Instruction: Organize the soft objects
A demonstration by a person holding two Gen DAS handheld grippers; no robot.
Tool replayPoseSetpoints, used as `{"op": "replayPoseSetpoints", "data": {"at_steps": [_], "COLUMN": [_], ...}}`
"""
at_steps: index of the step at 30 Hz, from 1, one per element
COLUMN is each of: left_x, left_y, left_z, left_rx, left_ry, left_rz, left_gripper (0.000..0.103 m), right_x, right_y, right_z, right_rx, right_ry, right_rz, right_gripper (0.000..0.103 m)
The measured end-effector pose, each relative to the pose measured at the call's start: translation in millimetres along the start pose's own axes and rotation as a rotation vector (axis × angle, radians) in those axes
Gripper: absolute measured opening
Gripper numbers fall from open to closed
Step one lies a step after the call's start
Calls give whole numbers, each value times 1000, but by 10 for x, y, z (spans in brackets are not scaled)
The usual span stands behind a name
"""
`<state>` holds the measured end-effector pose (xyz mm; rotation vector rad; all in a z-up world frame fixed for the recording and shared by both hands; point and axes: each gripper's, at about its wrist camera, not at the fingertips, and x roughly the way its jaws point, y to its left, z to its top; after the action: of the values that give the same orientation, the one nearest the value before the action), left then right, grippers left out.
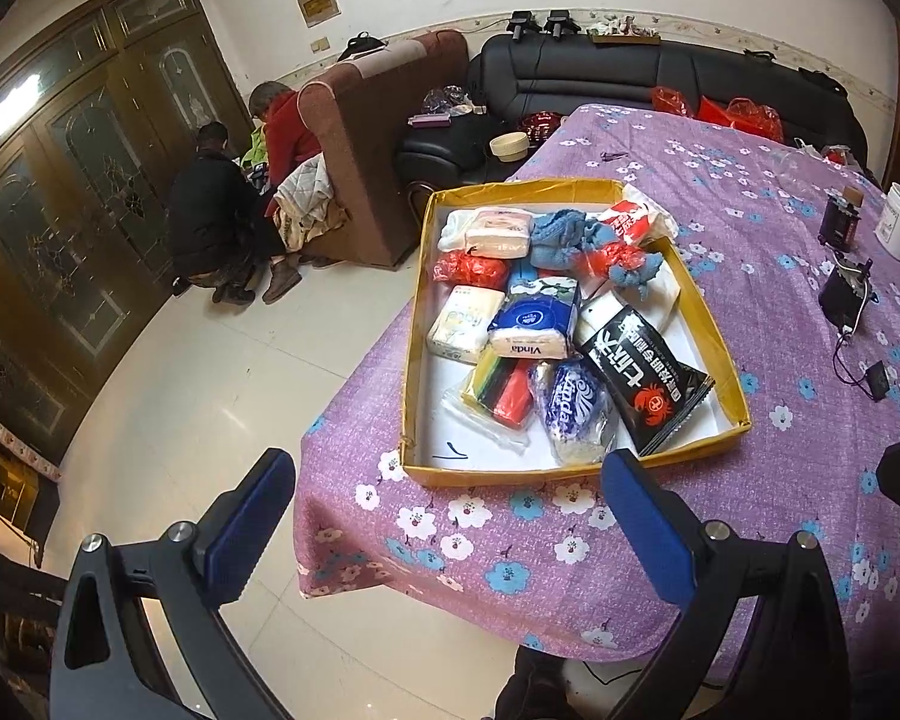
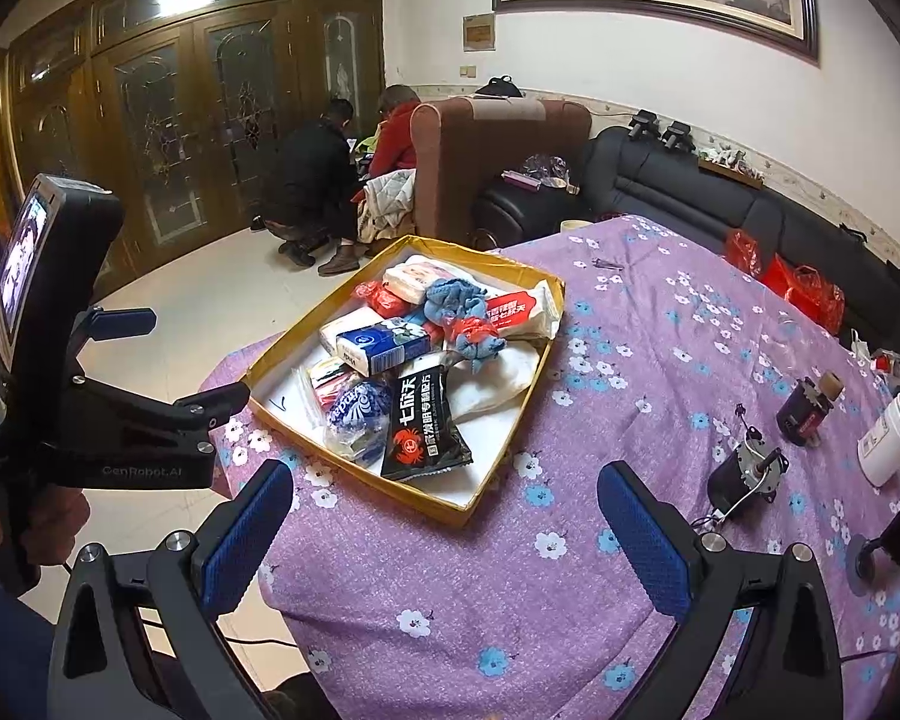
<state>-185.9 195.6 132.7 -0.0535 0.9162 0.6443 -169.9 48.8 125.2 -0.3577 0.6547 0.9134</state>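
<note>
A shallow yellow box (image 1: 717, 336) (image 2: 297, 306) lies on the purple flowered tablecloth (image 1: 510, 546) (image 2: 510, 588). It holds several soft things: tissue packs (image 1: 534, 324) (image 2: 384, 348), a blue cloth (image 1: 564, 234) (image 2: 453, 297), red plastic bags (image 1: 468, 270), a black packet (image 1: 642, 375) (image 2: 423, 429) and a blue-white bag (image 1: 573, 411) (image 2: 354, 411). My left gripper (image 1: 444, 525) is open and empty, at the table's near edge in front of the box. My right gripper (image 2: 447, 531) is open and empty, over the cloth near the box. The left gripper's body (image 2: 108, 420) shows at left in the right wrist view.
Two small motors (image 2: 744, 468) (image 2: 804, 408) and a white jar (image 2: 891, 438) stand on the table's right side. A black sofa (image 2: 690, 204) and a brown armchair (image 2: 486, 162) stand behind. Two people (image 2: 330, 180) crouch by the wooden doors.
</note>
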Motion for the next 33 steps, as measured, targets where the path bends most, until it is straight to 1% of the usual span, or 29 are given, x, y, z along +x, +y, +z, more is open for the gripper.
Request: {"op": "replayPoseSetpoints", "data": {"at_steps": [6, 28, 33], "left_x": [51, 122, 153], "left_y": [4, 28, 74], "left_z": [-10, 22, 21], "left_rx": [4, -1, -19], "left_ry": [12, 15, 32], "left_rz": [-1, -10, -32], "left_gripper": [102, 102, 102], "right_x": [15, 7, 6], "right_y": [-10, -24, -21], "right_z": [-3, 2, 6], "right_rx": [10, 21, 20], "right_ry": [1, 2, 2], "right_rz": [-2, -11, -11], "right_gripper": [103, 103, 103]}}
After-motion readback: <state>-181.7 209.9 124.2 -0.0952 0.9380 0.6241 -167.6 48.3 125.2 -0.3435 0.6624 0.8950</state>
